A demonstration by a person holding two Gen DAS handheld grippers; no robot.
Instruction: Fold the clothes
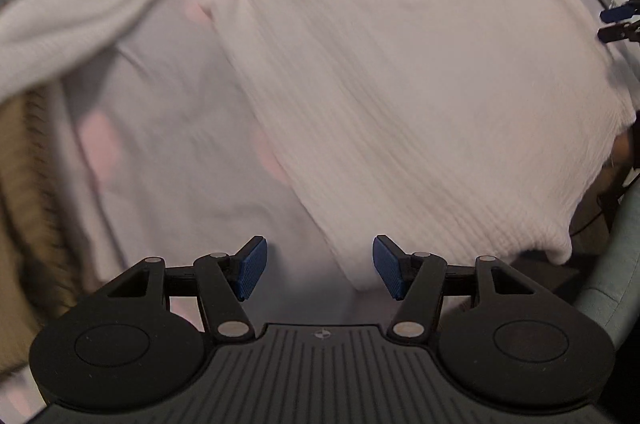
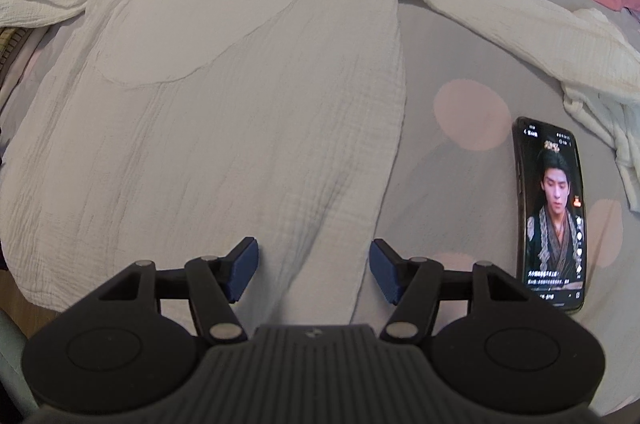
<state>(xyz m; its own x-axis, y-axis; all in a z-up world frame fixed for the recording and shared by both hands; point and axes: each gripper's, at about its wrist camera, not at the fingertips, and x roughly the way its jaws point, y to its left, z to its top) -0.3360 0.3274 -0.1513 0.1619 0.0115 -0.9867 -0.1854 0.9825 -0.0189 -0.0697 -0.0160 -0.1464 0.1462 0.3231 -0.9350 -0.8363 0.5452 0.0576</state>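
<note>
Grey bedding with pink dots lay under everything. From the left wrist, the left gripper pointed down with its jaws wide apart and holding nothing; the white shirt, blurry, spread ahead and to the right, its hem edge just reaching between them.

From the right wrist, the right gripper also stood open and empty. The shirt's hem lay right beneath it, its length running away toward the collar. A phone rested just right.

L claw & R claw: both agape, empty.
</note>
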